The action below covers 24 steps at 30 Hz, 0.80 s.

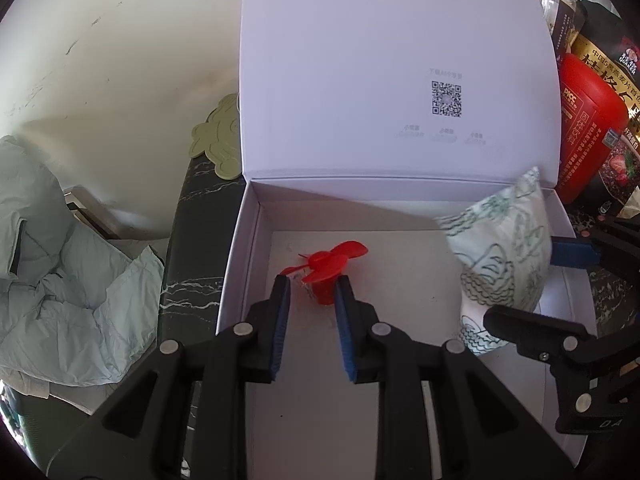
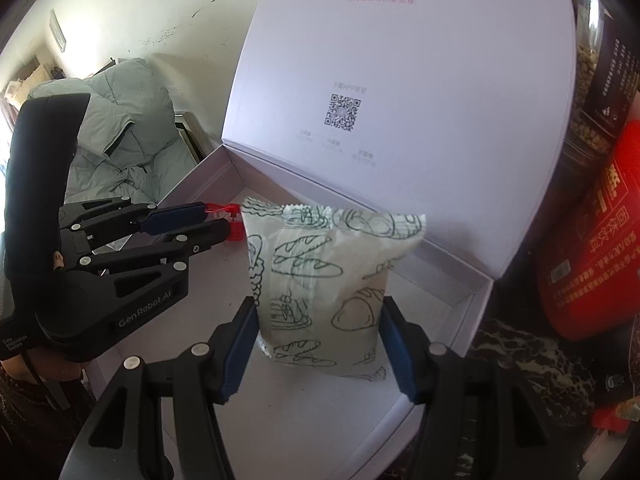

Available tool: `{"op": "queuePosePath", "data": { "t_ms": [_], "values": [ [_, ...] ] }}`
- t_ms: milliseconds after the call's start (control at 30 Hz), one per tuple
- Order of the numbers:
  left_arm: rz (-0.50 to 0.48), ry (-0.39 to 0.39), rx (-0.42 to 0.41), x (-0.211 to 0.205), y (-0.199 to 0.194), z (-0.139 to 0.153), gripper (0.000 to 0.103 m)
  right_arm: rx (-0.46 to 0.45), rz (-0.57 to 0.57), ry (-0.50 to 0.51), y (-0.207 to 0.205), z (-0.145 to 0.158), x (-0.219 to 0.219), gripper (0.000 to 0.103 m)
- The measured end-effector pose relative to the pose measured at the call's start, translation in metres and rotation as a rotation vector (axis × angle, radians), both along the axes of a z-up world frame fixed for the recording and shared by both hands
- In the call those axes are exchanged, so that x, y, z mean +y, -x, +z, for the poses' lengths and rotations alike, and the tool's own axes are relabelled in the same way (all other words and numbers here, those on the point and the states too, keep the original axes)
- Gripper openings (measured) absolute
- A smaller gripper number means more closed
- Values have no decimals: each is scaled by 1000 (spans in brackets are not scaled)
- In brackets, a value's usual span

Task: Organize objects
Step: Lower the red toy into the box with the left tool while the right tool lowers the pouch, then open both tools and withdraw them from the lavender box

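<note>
Left gripper (image 1: 310, 286) clamps the red mini fan (image 1: 326, 266), right gripper (image 2: 316, 320) grips the snack packet (image 2: 324, 280); both inside the white box (image 1: 244, 248), seemingly unreleased.

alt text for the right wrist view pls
The right hand-held gripper clamps a white packet printed with bread drawings over an open white box. At left, the left hand-held gripper grips a small red toy inside the box.
</note>
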State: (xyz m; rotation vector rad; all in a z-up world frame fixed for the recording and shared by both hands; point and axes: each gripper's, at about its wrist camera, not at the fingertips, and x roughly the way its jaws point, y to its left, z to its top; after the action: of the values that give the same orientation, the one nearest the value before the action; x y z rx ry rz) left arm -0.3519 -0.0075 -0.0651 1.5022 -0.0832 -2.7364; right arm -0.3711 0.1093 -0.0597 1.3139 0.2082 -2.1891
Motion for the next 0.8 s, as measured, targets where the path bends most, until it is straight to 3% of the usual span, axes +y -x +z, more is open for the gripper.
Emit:
{"op": "queuePosePath", "data": {
  "t_ms": [233, 500, 800],
  "values": [
    [-4, 4, 10, 1, -3, 0, 32, 24, 3, 17, -2, 7, -4, 61],
    [-1, -8, 12, -2, -7, 2, 33, 28, -4, 15, 1, 8, -10, 61],
    [-13, -4, 65, -1, -18, 25, 33, 90, -41, 15, -13, 29, 24, 61]
  ]
}}
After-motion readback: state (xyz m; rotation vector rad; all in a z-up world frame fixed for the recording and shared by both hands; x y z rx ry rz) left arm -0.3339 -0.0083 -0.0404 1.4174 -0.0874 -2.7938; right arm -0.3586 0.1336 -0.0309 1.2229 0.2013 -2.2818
